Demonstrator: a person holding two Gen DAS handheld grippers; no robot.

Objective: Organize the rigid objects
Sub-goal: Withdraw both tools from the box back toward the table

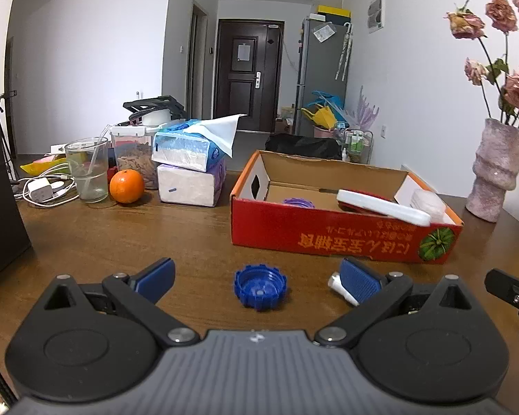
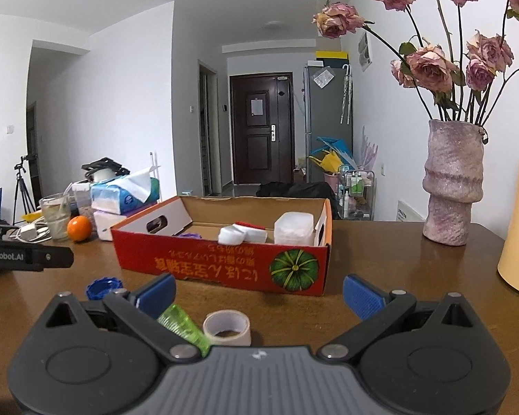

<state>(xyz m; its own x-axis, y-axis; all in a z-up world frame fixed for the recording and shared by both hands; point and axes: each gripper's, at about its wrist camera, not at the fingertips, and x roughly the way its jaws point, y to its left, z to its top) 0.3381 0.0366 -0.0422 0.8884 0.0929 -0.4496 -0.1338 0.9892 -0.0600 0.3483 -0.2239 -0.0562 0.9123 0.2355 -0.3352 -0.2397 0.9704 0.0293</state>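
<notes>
Both tools are spread wide and carry nothing. The left gripper [image 1: 257,276] hangs low over the wooden table [image 1: 121,242] with the blue cap [image 1: 260,287] lying open side up between its pads, near the red cardboard box [image 1: 328,238] just beyond. I'd say the cap is next: come straight down, close evenly on its ribbed rim, then lift it clear of the box's front wall. The right gripper [image 2: 259,294] waits over the tape roll [image 2: 227,328] and green tube [image 2: 183,325].
</notes>
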